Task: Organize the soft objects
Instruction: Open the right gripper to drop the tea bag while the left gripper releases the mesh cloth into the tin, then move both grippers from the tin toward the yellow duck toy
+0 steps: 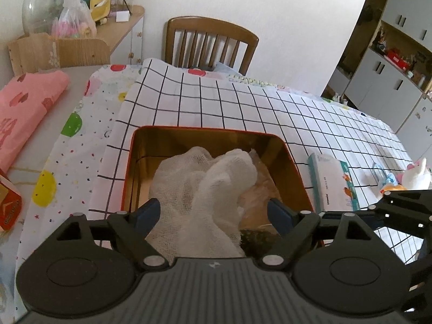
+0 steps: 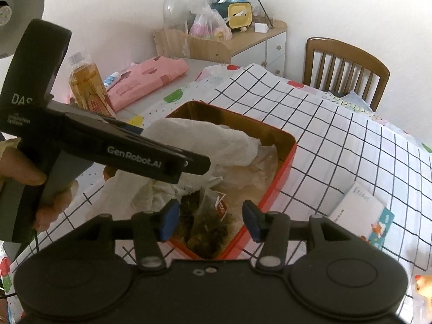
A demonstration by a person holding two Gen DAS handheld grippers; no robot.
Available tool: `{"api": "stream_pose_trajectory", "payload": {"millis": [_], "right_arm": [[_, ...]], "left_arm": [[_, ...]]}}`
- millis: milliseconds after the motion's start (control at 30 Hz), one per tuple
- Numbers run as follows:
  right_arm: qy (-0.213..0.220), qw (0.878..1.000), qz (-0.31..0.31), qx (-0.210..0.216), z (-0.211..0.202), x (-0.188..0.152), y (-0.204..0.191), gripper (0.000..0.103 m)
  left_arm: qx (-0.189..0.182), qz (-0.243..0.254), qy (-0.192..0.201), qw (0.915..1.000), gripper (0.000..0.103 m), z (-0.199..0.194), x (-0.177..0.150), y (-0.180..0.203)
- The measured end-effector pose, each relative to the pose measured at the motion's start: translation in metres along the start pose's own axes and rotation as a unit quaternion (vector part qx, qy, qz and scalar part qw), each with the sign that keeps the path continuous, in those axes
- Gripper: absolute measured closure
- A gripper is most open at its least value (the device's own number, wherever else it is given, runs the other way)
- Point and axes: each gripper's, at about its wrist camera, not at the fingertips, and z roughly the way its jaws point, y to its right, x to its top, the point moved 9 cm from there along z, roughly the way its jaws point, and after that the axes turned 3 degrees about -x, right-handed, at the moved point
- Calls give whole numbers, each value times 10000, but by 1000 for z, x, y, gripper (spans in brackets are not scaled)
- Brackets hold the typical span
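— Jaws first: what are they doing?
— Left gripper [image 1: 213,213] is spread wide, its pads clear of the gauze [image 1: 205,186] that runs between them. Right gripper [image 2: 210,220] is released too, nothing in it.
— And the gauze?
— White, open-weave, crumpled; it's heaped in the red tin [image 2: 286,159], one end trailing over the near rim. Clear packets [image 2: 213,216] of dark bits lie under it.
— Any writing?
— "GenRobot.AI" and "DAS" on the left gripper's body, seen from the right. The carton's [image 1: 330,186] print is too small to read.
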Motion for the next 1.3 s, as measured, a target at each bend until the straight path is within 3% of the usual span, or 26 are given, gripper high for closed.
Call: {"api": "stream_pose_trajectory", "payload": {"millis": [367, 800, 900, 967, 1300], "right_arm": [[388, 9991, 143, -12, -46, 3, 11, 39], [881, 9952, 417, -70, -104, -6, 33, 18], [1001, 9935, 535, -115, -116, -9, 43, 14], [1071, 9922, 624, -141, -125, -13, 50, 13], [1283, 9863, 897, -526, -161, -44, 102, 5]], "left_arm": [[61, 219, 257, 9994, 16, -43, 2, 12], [-29, 382, 755, 9964, 13, -95, 10, 54], [-36, 444, 792, 9959, 10, -99, 10, 69], [-4, 430, 837, 9956, 0, -101, 10, 77], [-212, 335, 971, 9945, 0, -92, 10, 129]]}}
